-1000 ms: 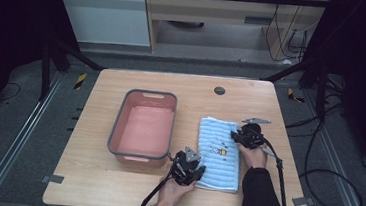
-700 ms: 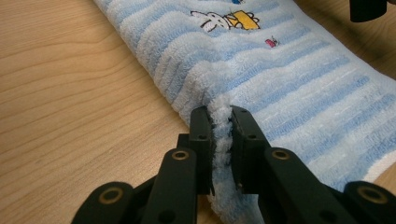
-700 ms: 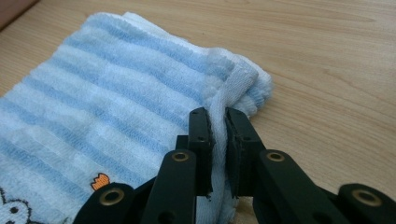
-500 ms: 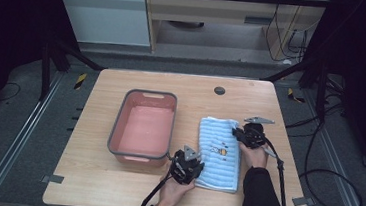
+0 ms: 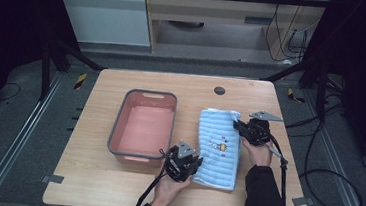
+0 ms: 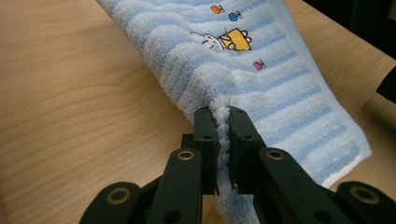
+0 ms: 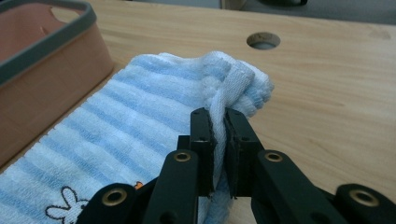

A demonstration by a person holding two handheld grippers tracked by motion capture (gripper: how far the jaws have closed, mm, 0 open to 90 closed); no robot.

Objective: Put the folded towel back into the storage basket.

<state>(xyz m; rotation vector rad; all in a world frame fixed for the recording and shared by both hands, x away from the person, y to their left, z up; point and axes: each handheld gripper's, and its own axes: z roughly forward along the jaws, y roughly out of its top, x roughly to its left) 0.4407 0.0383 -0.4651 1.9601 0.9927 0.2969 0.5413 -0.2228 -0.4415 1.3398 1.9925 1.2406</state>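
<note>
On the worktop (image 5: 89, 175) in front of you, the tub (image 5: 143, 124) sits left of centre and the towel (image 5: 219, 151) lies just beside it on the right. Your left gripper (image 5: 192, 162) is at the towel's near left edge, your right gripper (image 5: 241, 128) at its far right edge. A hole (image 5: 219, 90) lies behind the towel.

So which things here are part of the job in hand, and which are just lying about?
In the job:
- towel, pinched at two edges
- left claw, shut on the towel
- right claw, shut on the towel

Lying about:
- pink tub, beside the towel
- table
- hole in the tabletop
</note>
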